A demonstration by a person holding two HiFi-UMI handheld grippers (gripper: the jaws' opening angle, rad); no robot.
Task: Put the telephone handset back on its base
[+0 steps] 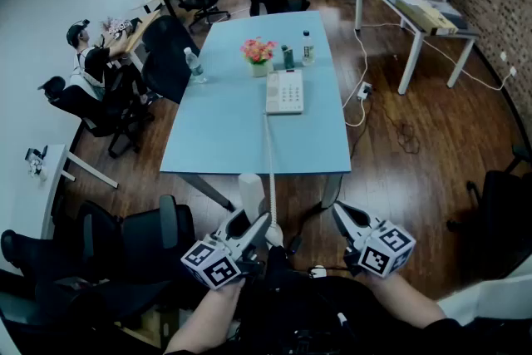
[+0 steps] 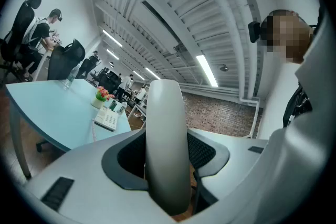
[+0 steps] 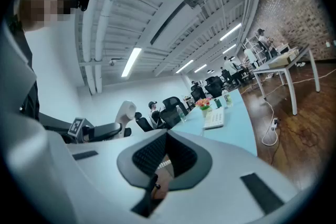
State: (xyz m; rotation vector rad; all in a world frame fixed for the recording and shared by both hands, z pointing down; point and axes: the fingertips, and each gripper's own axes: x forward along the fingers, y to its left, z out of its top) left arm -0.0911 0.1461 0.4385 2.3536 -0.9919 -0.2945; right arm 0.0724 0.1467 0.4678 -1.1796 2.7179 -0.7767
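The head view looks down from high up, well back from the near edge of the blue table [image 1: 224, 120]. Both gripper views sit low, tilt upward, and share that table far off.

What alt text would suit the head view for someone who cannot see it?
Seen from above, the left hand-held gripper grips a white telephone handset, whose cord runs to the telephone base on a light blue table. The right hand-held gripper is beside it, jaws together and empty. Flowers stand just beyond the base.
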